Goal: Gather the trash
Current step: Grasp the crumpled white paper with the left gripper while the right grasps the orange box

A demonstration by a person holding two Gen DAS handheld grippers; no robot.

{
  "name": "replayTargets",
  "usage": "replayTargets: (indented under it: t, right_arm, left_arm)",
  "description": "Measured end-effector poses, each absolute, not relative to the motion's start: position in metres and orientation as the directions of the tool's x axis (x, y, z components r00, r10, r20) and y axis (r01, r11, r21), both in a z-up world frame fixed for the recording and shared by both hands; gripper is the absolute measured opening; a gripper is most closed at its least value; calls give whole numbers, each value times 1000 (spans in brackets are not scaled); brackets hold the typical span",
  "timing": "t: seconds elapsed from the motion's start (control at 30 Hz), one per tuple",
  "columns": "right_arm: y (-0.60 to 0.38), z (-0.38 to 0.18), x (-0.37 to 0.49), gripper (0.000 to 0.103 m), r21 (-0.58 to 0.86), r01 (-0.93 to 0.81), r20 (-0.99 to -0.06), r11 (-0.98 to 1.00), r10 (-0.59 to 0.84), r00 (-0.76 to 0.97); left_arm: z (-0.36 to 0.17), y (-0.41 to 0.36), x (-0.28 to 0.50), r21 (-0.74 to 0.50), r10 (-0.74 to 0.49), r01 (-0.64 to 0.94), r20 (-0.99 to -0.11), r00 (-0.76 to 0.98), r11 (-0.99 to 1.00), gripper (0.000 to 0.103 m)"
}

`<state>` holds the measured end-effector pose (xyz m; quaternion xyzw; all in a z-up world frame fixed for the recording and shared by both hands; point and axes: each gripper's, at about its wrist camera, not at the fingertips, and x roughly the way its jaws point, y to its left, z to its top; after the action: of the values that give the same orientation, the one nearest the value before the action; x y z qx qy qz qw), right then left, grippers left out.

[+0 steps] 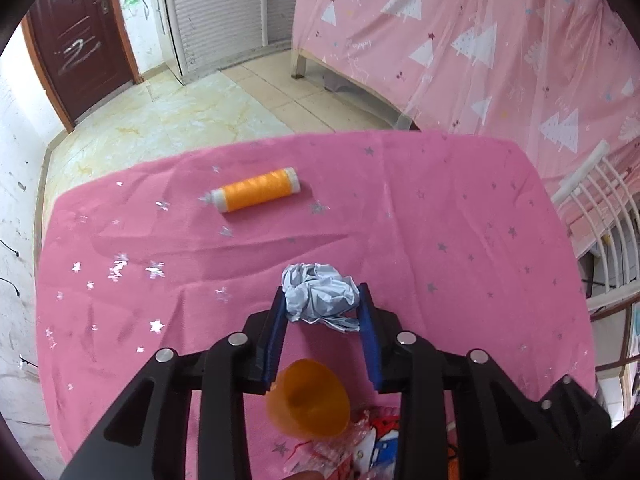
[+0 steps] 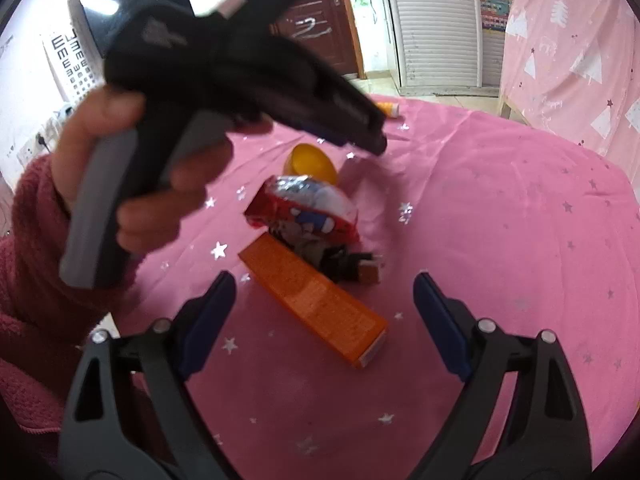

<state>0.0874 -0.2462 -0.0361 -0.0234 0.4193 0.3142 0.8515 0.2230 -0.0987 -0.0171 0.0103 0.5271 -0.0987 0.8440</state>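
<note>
Your left gripper [image 1: 322, 302]: fingers pinching the crumpled paper ball [image 1: 320, 298] on the pink tabletop [image 1: 460, 240]. Your right gripper [image 2: 324, 284]: fingers spread, empty, above the orange box [image 2: 316, 300]. Nearby: red snack wrapper [image 2: 308, 208], orange cup [image 1: 308, 398], orange thread spool [image 1: 258, 189].

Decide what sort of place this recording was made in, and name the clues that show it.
Most likely a room in a home, perhaps a bedroom. A brown entrance door opens onto a tiled floor, pink tree-patterned fabric drapes what may be a bed, and an eye chart hangs on the wall.
</note>
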Motion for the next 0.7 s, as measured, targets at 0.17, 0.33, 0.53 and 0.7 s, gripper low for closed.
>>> replayTargets:
  t: [0.17, 0.33, 0.53, 0.7]
  right_arm:
    - [-242, -36, 80, 86, 213, -559, -739, 802, 506, 445]
    - [-241, -36, 72, 72, 200, -553, -751, 809, 489, 444]
    - [-242, -35, 63, 41, 150, -561, -769, 814, 453, 452]
    - [-239, -34, 54, 30, 102, -582, -775, 807, 432, 461]
  left_arm:
    - [1, -90, 213, -92, -162, 167, -867, 471, 982, 28]
    - [11, -85, 201, -82, -153, 159, -852, 501, 984, 28]
    - [15, -87, 190, -53, -128, 157, -844, 521, 986, 28]
    - [17, -82, 181, -51, -125, 152, -841, 526, 987, 28]
